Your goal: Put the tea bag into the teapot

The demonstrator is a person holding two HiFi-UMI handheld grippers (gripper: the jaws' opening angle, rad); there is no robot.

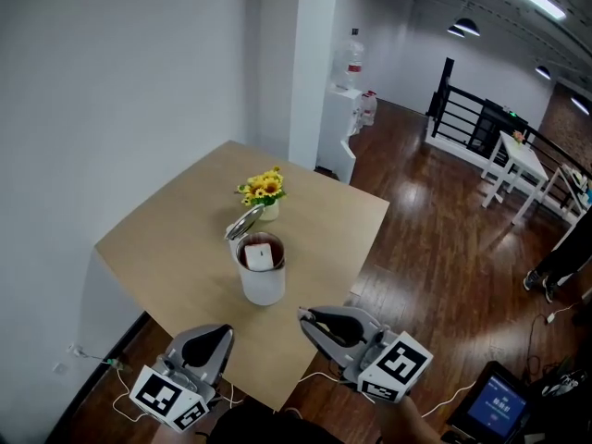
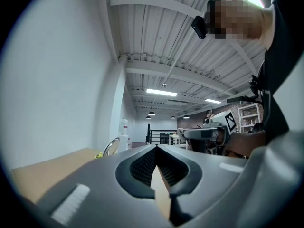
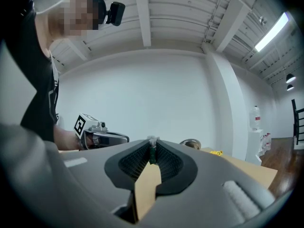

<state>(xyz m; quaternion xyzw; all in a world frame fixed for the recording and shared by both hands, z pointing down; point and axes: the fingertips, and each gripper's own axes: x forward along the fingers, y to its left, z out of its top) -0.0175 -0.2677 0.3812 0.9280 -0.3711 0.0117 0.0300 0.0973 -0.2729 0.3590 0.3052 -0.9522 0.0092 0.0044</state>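
A white teapot (image 1: 263, 280) stands in the middle of the wooden table (image 1: 166, 229) with its metal lid (image 1: 244, 221) tipped open. A white tea bag (image 1: 260, 256) lies inside it on dark liquid. My left gripper (image 1: 225, 329) hovers at the table's near edge, left of the pot, shut and empty (image 2: 156, 146). My right gripper (image 1: 302, 314) sits just off the near right edge, pointing at the pot. Its jaws (image 3: 152, 141) are shut on a small green and white piece (image 3: 151, 150) at the tips; I cannot tell what it is.
A small vase of yellow flowers (image 1: 263, 189) stands just behind the teapot. A wall runs along the table's left side. A water dispenser (image 1: 344, 128) stands beyond the table. On the wooden floor at the right are a white table (image 1: 518, 160) and a tablet (image 1: 499, 405).
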